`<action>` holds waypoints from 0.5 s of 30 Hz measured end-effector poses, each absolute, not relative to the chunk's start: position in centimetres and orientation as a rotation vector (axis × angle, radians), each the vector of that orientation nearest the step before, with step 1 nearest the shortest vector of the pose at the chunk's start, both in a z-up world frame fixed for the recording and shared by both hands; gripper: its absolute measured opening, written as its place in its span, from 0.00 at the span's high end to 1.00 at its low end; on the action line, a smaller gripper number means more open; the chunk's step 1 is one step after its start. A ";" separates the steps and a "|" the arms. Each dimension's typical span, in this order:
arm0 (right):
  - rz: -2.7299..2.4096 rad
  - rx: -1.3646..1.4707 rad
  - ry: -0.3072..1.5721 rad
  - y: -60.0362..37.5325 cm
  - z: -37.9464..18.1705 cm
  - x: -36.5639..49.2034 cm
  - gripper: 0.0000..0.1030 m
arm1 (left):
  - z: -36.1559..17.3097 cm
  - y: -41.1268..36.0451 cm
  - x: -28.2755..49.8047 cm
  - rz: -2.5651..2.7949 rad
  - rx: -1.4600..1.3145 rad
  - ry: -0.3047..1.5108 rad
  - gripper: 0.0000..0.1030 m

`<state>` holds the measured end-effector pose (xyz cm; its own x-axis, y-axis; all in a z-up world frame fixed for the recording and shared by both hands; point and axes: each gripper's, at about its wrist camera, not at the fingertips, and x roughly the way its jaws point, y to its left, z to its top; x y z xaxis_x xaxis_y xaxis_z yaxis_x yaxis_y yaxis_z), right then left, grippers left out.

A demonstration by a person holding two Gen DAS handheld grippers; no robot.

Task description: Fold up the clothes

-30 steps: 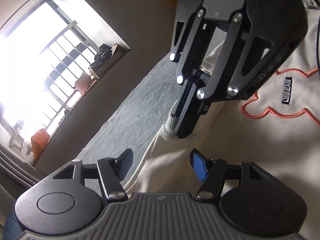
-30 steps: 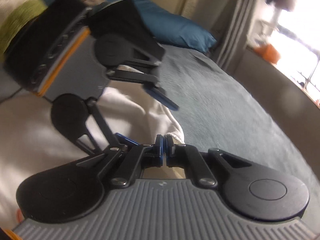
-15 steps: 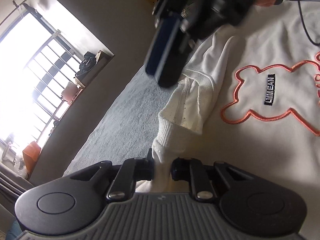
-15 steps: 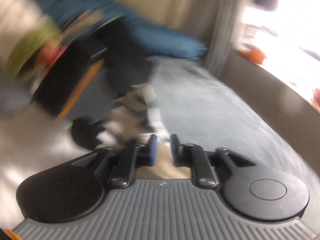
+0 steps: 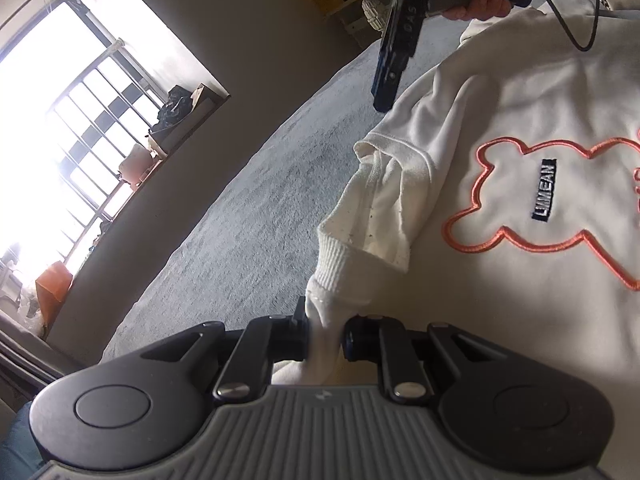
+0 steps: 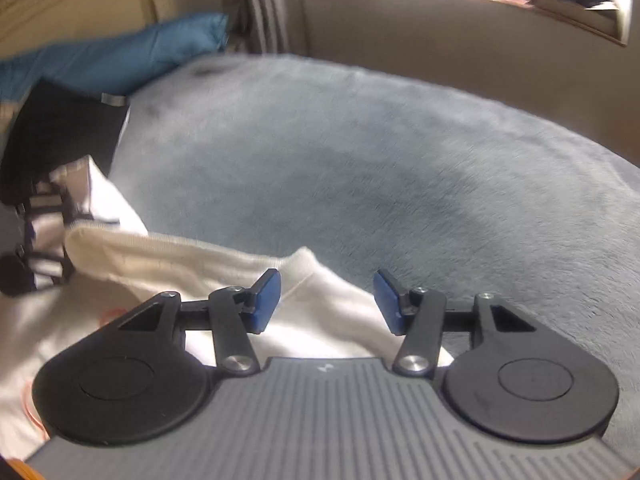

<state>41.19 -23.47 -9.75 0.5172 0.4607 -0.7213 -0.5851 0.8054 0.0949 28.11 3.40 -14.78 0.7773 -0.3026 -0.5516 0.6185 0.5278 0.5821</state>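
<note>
Sweatshirt [image 5: 520, 128] labelled LIMEAN, left gripper [image 5: 325, 338] pinching cuff [image 5: 340, 264], right gripper [image 6: 326, 300] fingers just released

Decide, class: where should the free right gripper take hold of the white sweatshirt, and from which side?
Probably the outer edge of the sweatshirt lying just ahead of the right gripper, coming from above. Its jaws have just been opening, with nothing pinched. That edge lies flat on the grey blanket, clear of the cuff the left gripper pinches.

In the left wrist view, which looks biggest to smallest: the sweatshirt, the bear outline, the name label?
1. Sweatshirt
2. Bear outline
3. Label, which sits inside the bear outline
</note>
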 end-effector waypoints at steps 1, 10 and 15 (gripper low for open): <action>0.628 -0.197 0.823 -22.9 -10.4 41.6 0.50 | -14.5 3.6 28.4 -0.571 0.824 0.427 0.83; 0.582 -0.195 0.760 -21.9 -10.6 41.7 0.95 | -10.6 6.6 34.9 -0.476 0.349 0.616 0.85; 0.418 -0.069 0.662 -24.2 -9.9 42.3 0.96 | -10.9 7.2 39.7 -0.321 0.175 0.717 0.90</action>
